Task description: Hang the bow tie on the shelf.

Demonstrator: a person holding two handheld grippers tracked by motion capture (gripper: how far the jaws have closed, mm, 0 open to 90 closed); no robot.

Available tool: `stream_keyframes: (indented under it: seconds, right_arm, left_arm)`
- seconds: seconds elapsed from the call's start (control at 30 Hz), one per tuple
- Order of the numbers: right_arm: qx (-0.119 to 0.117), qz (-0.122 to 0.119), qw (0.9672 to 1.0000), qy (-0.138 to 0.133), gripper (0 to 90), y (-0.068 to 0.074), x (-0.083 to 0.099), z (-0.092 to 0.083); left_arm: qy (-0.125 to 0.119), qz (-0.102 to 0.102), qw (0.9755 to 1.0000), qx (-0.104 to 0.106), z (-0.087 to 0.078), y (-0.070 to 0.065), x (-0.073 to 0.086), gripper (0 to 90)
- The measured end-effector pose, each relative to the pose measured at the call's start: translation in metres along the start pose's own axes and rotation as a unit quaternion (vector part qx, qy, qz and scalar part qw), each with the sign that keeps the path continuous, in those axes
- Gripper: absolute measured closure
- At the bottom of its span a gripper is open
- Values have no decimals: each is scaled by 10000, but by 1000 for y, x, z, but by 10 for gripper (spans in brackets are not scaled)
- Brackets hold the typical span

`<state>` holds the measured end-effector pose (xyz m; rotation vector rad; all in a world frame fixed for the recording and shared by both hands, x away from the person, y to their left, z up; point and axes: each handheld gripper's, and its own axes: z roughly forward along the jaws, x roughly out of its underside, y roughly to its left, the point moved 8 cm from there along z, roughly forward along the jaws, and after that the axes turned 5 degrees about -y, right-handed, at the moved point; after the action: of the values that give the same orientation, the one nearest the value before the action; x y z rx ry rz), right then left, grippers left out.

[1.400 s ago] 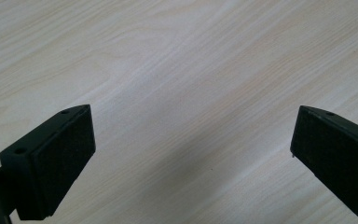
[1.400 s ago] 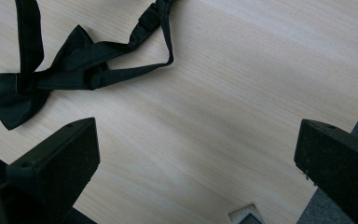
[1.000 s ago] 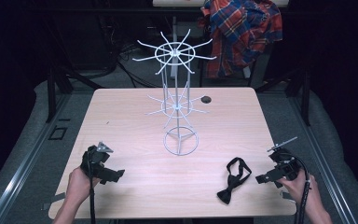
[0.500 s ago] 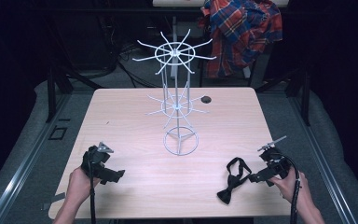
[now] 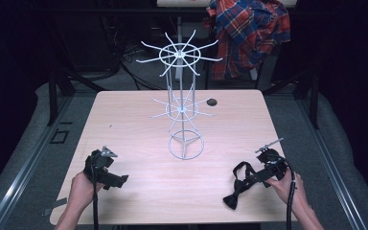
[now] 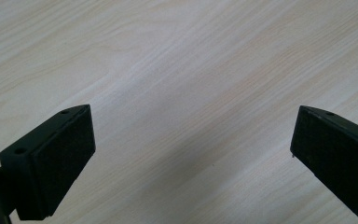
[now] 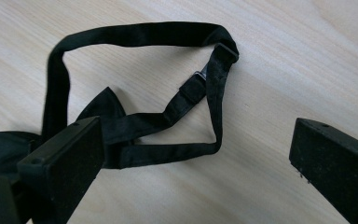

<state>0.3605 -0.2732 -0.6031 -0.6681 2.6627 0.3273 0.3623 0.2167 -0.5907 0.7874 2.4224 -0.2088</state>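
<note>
Right hand-held gripper [image 5: 260, 176]: held low over the table's near right part by the person's right hand [image 5: 283, 181]; jaws spread wide with nothing between them.
Bow tie [image 5: 239, 184]: black, lying flat on the table just ahead of the right hand-held gripper; in the right gripper view its strap loop [image 7: 135, 93] spreads out between the jaws and beyond them, and the bow end lies partly behind the left-hand jaw. Whether that jaw touches the cloth cannot be told.
Left hand-held gripper [image 5: 116, 180]: held by the left hand [image 5: 82, 190] over the table's near left part, jaws wide apart; in the left gripper view, bare wood lies between them.
Table [image 5: 139, 129]: light wood; under both hand-held grippers.
Wire rack [image 5: 182, 110]: white, upright, two tiers of radiating arms on a ring base; farther out, ahead of both hand-held grippers and between them, well apart from each. Nothing hangs on its arms.
Small dark object [image 5: 212, 101]: on the table beyond the rack, too small to identify.
Plaid shirt [image 5: 249, 33]: red and blue, hanging past the table's far edge.
</note>
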Motion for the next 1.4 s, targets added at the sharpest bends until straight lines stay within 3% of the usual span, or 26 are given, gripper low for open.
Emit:
stream_keyframes:
  seconds: [0.27, 0.3, 0.33, 0.37, 0.4, 0.43, 0.63, 0.67, 0.7, 0.9, 1.0, 1.13, 1.2, 1.33, 1.37, 1.4]
  right_arm:
    - [82, -32, 10000, -19, 0, -4, -6, 12]
    - [131, -160, 9997, 92, 0, -6, -5, 12]
    - [114, -130, 9998, -26, 32, -5, -5, 15]
    - [213, -225, 9995, 47, 155, -8, -3, 14]
    - [213, -225, 9995, 47, 155, -8, -3, 14]
    - [243, -165, 9996, -54, 244, -9, -4, 13]
    - [-78, 126, 9997, -205, 402, -5, -7, 15]
    - [-78, 126, 9997, -205, 402, -5, -7, 15]
    - [-33, 191, 9997, -152, 462, -4, -7, 17]
    - [99, 286, 9994, -190, 524, 1, -10, 22]
    - [290, 150, 9995, -41, 562, 1, -8, 24]
    - [411, 90, 9991, -50, 603, 2, -9, 26]
    - [521, -9, 9986, 11, 661, 2, -8, 26]
    - [537, -72, 9985, 41, 727, 3, -8, 26]
    - [487, -71, 9988, 13, 807, 6, -8, 26]
    - [433, -126, 9990, 74, 824, 8, -8, 26]
  left_arm:
    - [-22, -2, 10000, -8, 0, 0, 0, 0]
    - [-21, 1, 10000, -7, -1, 0, 0, 0]
    - [-24, 4, 10000, -4, -1, 0, 0, 0]
    - [-26, 4, 10000, -20, -1, 1, 0, 0]
    - [-26, 4, 10000, -20, -1, 1, 0, 0]
    - [-21, 3, 10000, 3, -1, 1, 0, 0]
    - [-26, 9, 10000, -11, -1, 1, 0, 0]
    - [-26, 9, 10000, -11, -1, 1, 0, 0]
    - [-23, 12, 10000, -7, -1, 0, 0, 0]
    - [-3, 13, 10000, 5, 0, 0, 0, 0]
    - [8, 20, 10000, 11, 0, 0, 0, 0]
    - [3, 22, 10000, 11, 0, 0, 0, 1]
    - [15, 26, 10000, 15, 0, 0, 0, 1]
    - [42, 38, 10000, 2, 0, 0, 1, 1]
    - [45, 36, 10000, 8, 0, -1, 1, 1]
    - [47, 42, 10000, 6, 0, -1, 1, 2]
